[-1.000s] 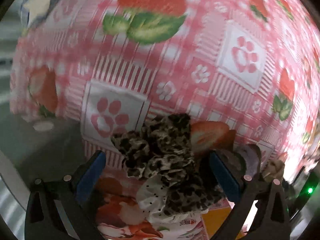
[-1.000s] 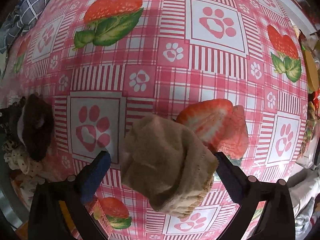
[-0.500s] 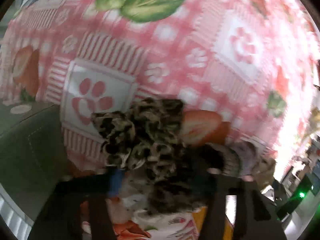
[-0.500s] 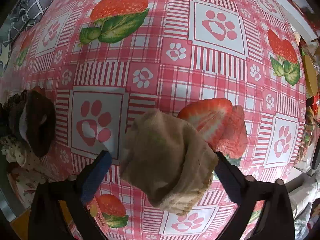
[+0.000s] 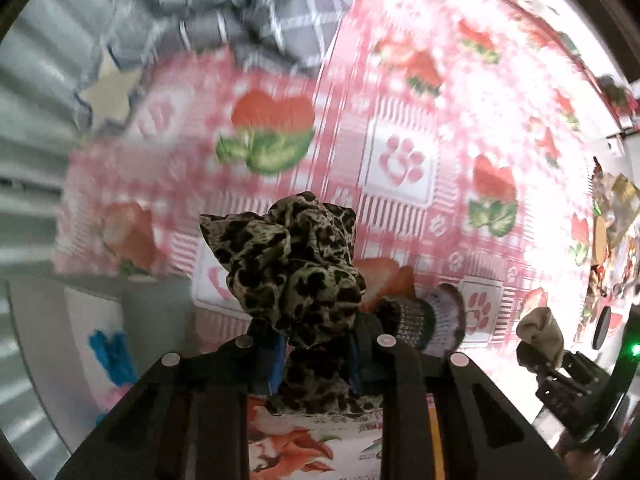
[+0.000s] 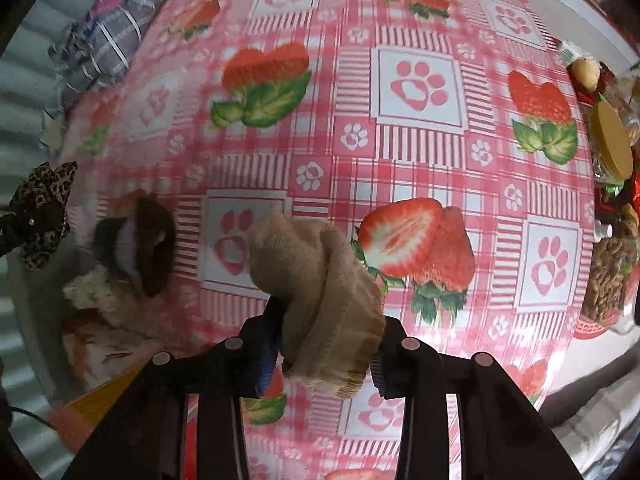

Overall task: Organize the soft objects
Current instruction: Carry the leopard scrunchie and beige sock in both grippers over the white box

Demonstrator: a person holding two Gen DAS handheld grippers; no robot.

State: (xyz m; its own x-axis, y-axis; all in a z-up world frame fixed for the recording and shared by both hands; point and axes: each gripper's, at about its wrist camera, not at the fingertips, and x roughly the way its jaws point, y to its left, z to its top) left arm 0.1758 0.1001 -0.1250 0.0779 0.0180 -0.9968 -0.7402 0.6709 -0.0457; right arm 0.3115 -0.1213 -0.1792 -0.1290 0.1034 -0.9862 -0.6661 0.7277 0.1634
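Observation:
My left gripper (image 5: 316, 364) is shut on a leopard-print scrunchie (image 5: 288, 264) and holds it up above the table edge. The scrunchie also shows at the left edge of the right wrist view (image 6: 40, 212). My right gripper (image 6: 320, 356) is shut on a rolled beige sock (image 6: 320, 280), held above the pink strawberry tablecloth (image 6: 420, 128). The sock and right gripper show in the left wrist view (image 5: 540, 332) at the right. A dark brown and white knit piece (image 6: 136, 240) and a cream dotted scrunchie (image 6: 96, 292) lie at the table's left edge.
A grey checked cloth bundle (image 6: 108, 28) lies at the far left corner. Jars and snack packets (image 6: 612, 152) crowd the right edge. A floral printed box (image 5: 312, 440) sits under the left gripper. A grey corrugated wall (image 5: 32, 128) stands at the left.
Both grippers have closed, the left on the leopard scrunchie and the right on the beige sock. Both have lifted up and back from the table.

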